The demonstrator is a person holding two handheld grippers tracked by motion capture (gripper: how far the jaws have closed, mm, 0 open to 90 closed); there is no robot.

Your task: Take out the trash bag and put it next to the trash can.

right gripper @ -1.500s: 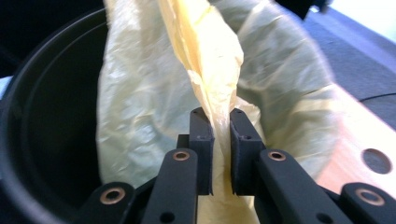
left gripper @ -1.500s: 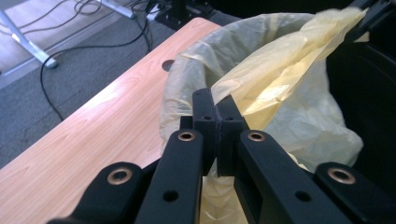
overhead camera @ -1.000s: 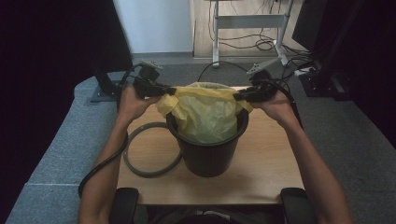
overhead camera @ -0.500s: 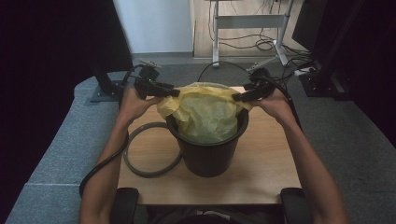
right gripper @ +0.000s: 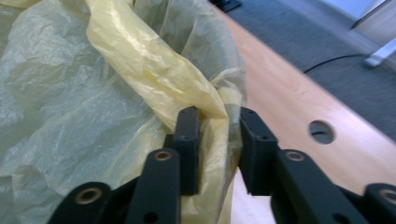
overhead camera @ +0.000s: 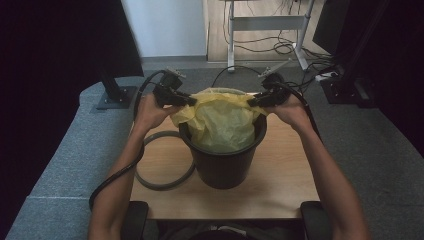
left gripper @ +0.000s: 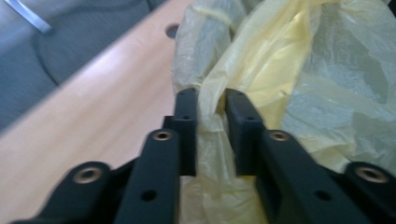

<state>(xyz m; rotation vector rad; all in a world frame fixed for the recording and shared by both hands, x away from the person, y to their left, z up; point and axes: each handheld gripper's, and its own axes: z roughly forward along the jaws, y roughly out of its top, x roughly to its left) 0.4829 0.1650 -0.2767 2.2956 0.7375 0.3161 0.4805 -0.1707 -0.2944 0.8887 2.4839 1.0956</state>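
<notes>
Yellow bag [overhead camera: 222, 122] sits in the black bucket [overhead camera: 223, 162] on the worktop [overhead camera: 280, 185]. Left claw [overhead camera: 191, 101] and right claw [overhead camera: 252, 102], jaws just closing, each grasp its rim at opposite sides.

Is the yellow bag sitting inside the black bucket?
Yes, the yellow bag fills the mouth of the black bucket in the high view.
</notes>
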